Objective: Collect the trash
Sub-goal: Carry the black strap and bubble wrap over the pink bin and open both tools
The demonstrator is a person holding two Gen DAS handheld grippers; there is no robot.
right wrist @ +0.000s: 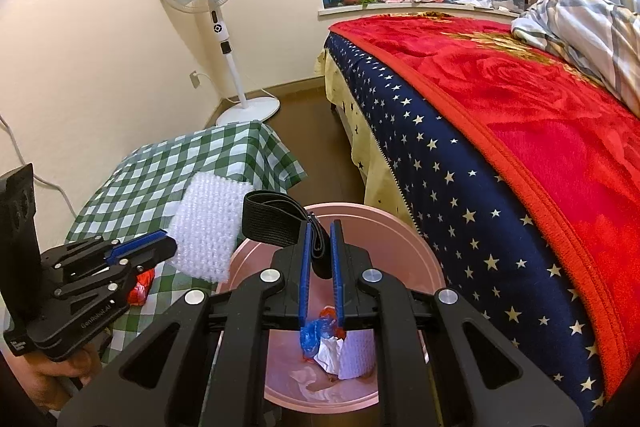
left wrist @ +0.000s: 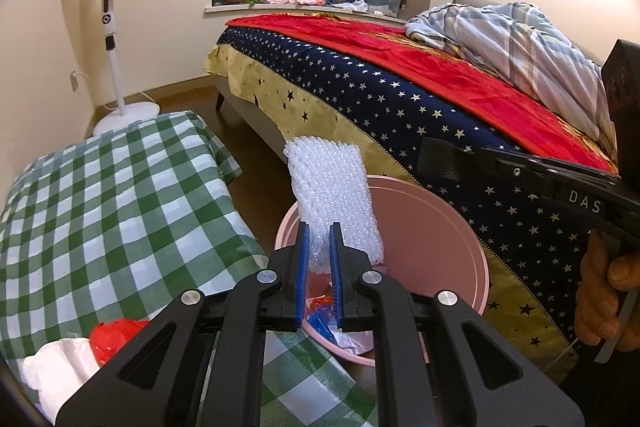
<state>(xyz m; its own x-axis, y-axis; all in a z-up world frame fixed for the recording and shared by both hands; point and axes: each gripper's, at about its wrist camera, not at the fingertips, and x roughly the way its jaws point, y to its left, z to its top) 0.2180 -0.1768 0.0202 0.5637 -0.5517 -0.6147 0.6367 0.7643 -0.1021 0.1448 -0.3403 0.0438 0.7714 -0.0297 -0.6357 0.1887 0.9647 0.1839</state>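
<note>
Now the bubble wrap point(left wrist: 334, 195) was held clamped in the left gripper point(left wrist: 320, 247) over the pink bin point(left wrist: 440, 211); the right gripper point(right wrist: 320, 251) was closed on a black strap point(right wrist: 276, 217). Release was best made well inside the rim.

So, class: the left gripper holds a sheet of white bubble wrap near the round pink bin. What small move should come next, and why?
Probably carry the left gripper a little further over the round pink bin, then open: the white bubble wrap sheet hangs at its rim, partly over the checked cloth.
</note>
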